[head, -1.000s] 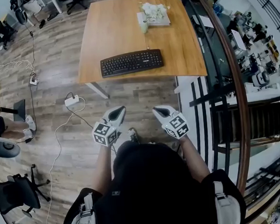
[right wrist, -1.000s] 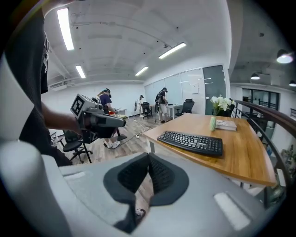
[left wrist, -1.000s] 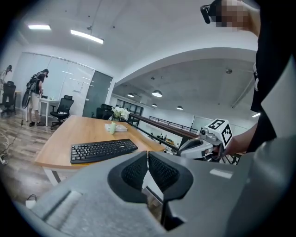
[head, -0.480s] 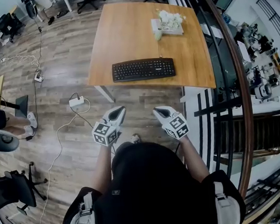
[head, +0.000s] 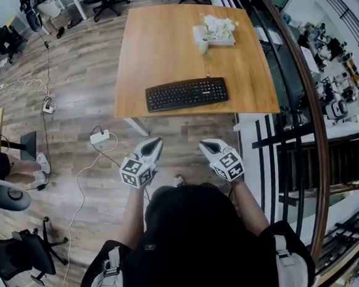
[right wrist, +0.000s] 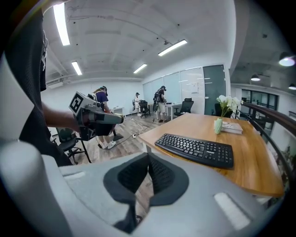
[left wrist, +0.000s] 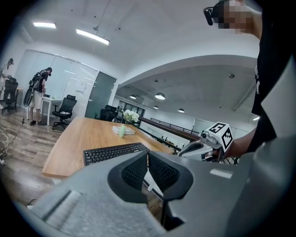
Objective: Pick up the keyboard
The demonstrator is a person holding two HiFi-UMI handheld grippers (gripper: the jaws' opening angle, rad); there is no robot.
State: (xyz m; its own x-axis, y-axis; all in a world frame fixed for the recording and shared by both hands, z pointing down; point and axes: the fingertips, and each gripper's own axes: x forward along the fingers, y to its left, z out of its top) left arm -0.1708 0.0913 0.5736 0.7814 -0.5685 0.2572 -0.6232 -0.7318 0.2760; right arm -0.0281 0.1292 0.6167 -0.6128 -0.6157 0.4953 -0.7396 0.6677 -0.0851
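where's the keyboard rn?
In the head view the keyboard lies along the near edge of the wooden table, with the flower vase beyond it.

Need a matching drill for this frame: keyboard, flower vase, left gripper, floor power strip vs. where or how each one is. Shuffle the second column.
Column one
1. keyboard
2. flower vase
3. left gripper
4. power strip

Column two
A. on the floor, left of the table in the head view
B. shut and empty, short of the table
C. far part of the table, beside a book
D. near the table's front edge

Pairs: 1-D, 2-C, 3-B, 4-A
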